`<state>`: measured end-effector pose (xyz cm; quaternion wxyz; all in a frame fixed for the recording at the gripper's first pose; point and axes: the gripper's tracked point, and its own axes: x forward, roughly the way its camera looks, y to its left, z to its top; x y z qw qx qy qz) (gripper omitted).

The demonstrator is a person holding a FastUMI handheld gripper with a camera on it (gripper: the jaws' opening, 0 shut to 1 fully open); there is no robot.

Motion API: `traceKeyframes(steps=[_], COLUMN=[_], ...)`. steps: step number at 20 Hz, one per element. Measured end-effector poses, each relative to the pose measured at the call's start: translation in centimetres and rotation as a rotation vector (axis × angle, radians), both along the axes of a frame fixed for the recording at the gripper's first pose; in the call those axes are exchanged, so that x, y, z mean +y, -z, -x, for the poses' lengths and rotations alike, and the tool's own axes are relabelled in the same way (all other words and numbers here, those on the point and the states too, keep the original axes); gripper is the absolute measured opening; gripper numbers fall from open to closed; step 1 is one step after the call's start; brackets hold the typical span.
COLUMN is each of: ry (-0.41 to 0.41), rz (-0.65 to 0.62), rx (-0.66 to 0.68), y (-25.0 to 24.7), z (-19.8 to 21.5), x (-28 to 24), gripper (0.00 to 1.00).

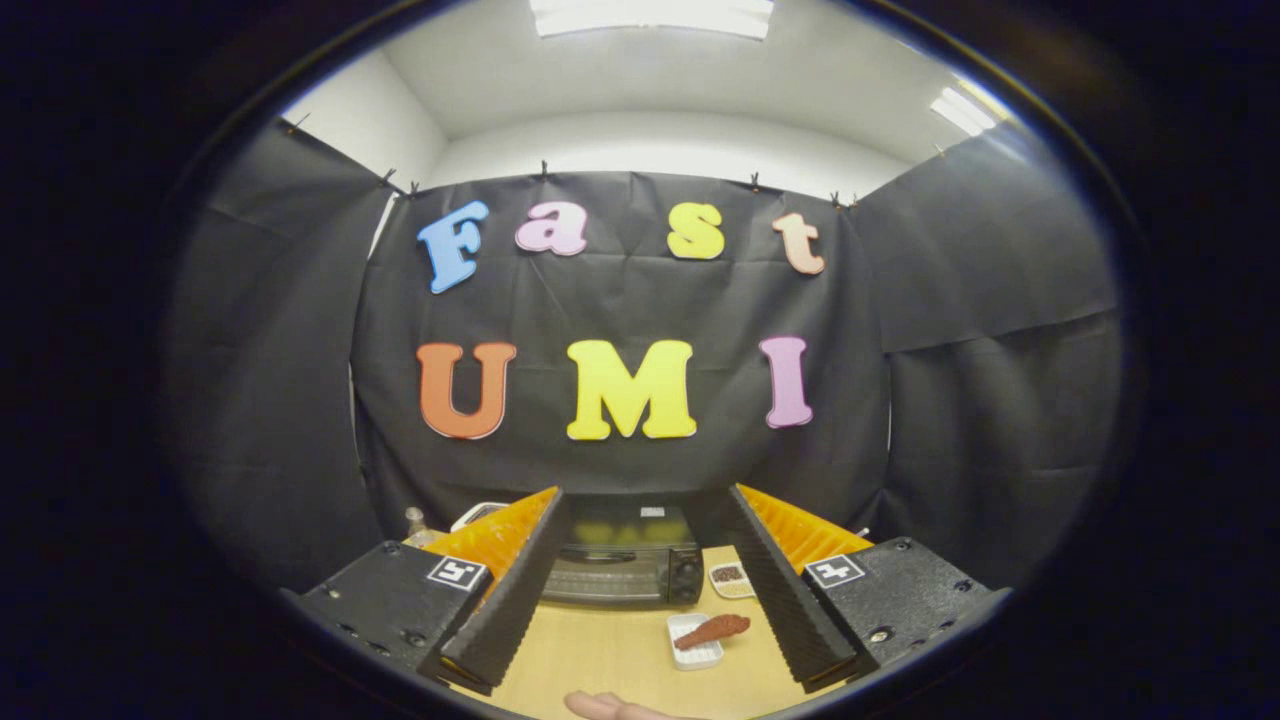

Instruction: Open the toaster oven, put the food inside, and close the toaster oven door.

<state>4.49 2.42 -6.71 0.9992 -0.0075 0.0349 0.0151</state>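
The gripper (640,585) is held with its jaws spread wide, nothing between them. Straight ahead on the wooden table (590,655), at its far edge, the toaster oven (622,556) is seen with its door shut. The food (712,630), a reddish-brown piece lying in a small white tray (690,652), sits nearer and to the right, its long axis running left to right. The oven door is judged the first target.

1 oven (620,562), 2 dishes (694,641), 1 bottle (415,523)
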Motion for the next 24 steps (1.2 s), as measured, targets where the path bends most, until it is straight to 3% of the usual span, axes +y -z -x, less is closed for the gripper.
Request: traceKeyframes(steps=[16, 21, 24], ry=[-0.027, -0.018, -0.014], rz=[0.058, -0.015, 0.049], rx=[0.303, 0.416, 0.429], y=[18.1, 21.8, 23.2], z=[-22.3, -26.8, -28.8], x=[4.4, 5.7, 6.1], gripper=[1.0, 1.0, 1.0])
